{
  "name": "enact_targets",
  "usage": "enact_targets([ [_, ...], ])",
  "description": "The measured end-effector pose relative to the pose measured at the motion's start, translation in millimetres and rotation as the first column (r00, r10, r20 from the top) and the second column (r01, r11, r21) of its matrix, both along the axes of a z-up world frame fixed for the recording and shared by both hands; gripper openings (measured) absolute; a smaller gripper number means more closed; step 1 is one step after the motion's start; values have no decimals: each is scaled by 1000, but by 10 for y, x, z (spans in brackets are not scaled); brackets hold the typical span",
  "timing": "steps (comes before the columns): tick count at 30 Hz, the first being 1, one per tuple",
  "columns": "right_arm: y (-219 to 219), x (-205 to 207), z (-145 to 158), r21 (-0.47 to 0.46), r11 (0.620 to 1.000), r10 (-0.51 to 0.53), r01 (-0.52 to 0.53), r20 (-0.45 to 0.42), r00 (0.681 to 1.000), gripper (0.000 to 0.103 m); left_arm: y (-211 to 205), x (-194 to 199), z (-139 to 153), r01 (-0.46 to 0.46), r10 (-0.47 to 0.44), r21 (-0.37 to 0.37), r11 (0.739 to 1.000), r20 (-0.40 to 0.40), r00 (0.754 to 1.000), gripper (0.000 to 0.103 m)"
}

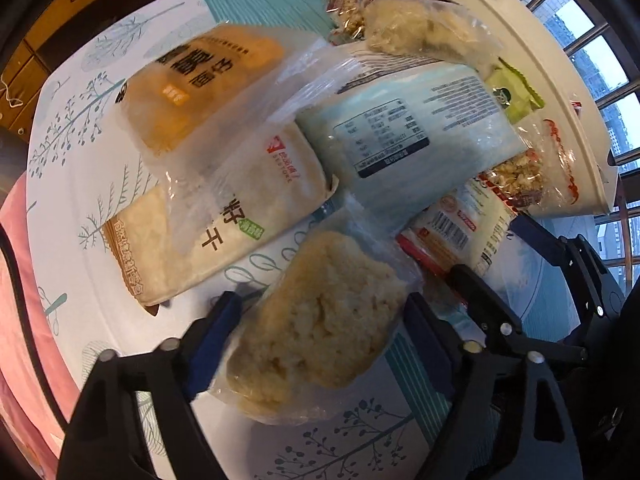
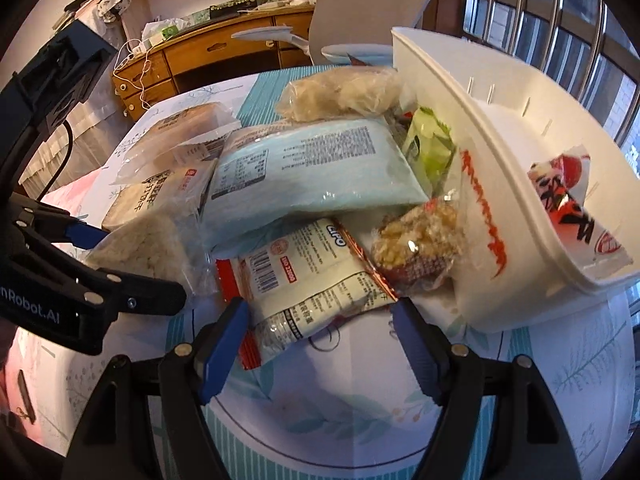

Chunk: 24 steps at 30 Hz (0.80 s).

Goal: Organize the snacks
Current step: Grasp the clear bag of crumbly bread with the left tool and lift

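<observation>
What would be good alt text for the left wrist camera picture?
The left gripper straddles a clear bag of pale crumbly rice cake lying on a leaf-patterned tablecloth. Beyond it lies a heap of snack packets, topped by a pale blue packet, beside a white plastic basket.

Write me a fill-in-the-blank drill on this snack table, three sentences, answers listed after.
1. The clear-wrapped rice cake lies between the fingers of the ____ gripper.
2. The white basket holds a snack pack printed white and ____.
3. The barcode on the LiPO packet faces ____, toward the camera of the right gripper.

Missing words: left; red; up
</observation>
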State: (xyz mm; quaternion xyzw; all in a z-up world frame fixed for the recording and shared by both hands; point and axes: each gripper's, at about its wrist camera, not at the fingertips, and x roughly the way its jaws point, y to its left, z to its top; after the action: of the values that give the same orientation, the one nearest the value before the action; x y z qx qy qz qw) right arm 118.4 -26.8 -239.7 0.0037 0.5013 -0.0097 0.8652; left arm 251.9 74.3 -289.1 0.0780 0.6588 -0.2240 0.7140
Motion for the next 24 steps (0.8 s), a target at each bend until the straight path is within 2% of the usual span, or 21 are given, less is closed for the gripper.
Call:
enact_targets([
  [5,-17,10,-2,8,1000,1,-1,2,1000,75,-94,-71,31,-8,8,-14,1000,12,1000,69],
  [7,-30,7,-2,18,1000,-2,2,5,1000,75,-132,-117,68,-10,11,-33,999,14,1000,59],
  [8,-38,9,0,25,1000,0,0,5,1000,75,-150,-164,107,-12,13,-43,999,14,1000,58],
  [18,-90,41,-30,54,998,22,-22,7,1000,74,-149,-377,170,-79,80,-49,996,21,997,57],
  [24,-35,25,-30,27,999,47,-47,10,999,65,110,-497,270,-113,115,-59,992,26,993,57],
])
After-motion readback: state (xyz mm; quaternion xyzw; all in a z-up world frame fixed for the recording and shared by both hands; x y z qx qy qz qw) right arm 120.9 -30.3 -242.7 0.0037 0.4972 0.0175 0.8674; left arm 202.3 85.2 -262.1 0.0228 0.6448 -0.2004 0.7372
